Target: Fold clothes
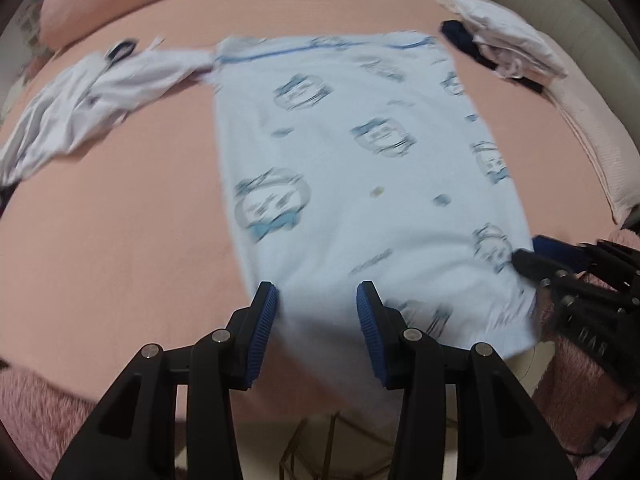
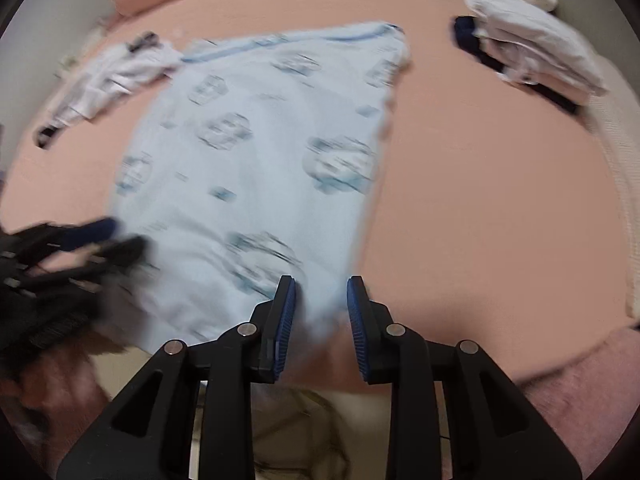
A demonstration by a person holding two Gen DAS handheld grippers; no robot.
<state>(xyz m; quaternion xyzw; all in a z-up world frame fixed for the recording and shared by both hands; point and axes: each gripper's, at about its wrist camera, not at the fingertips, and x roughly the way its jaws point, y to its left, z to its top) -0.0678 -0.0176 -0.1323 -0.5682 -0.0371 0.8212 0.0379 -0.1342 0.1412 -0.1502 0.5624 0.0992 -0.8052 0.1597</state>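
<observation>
Both views were motion-smeared, so the print on the light blue garment (image 1: 352, 184) was hard to read: some kind of round bluish faces, probably, with a darker blue band along the far edge. It lay spread flat on the pink bed sheet (image 1: 120, 240), with its near hem hanging over the bed's edge toward the cameras.

The left gripper (image 1: 316, 308) had its jaws set wide apart with the near hem lying between them, not pinched as far as I could tell. The right gripper (image 2: 321, 300) was the same, jaws wide over the hem's right corner. From the left wrist view the right gripper was partly cut off by the frame edge.

A crumpled white garment (image 1: 80, 108) sat touching the blue one's far left corner. A stack of folded clothes (image 1: 508, 44) sat well apart at the far right, with something dark blue under it. A pink pillow (image 1: 132, 4) lay at the head, partly cropped.
</observation>
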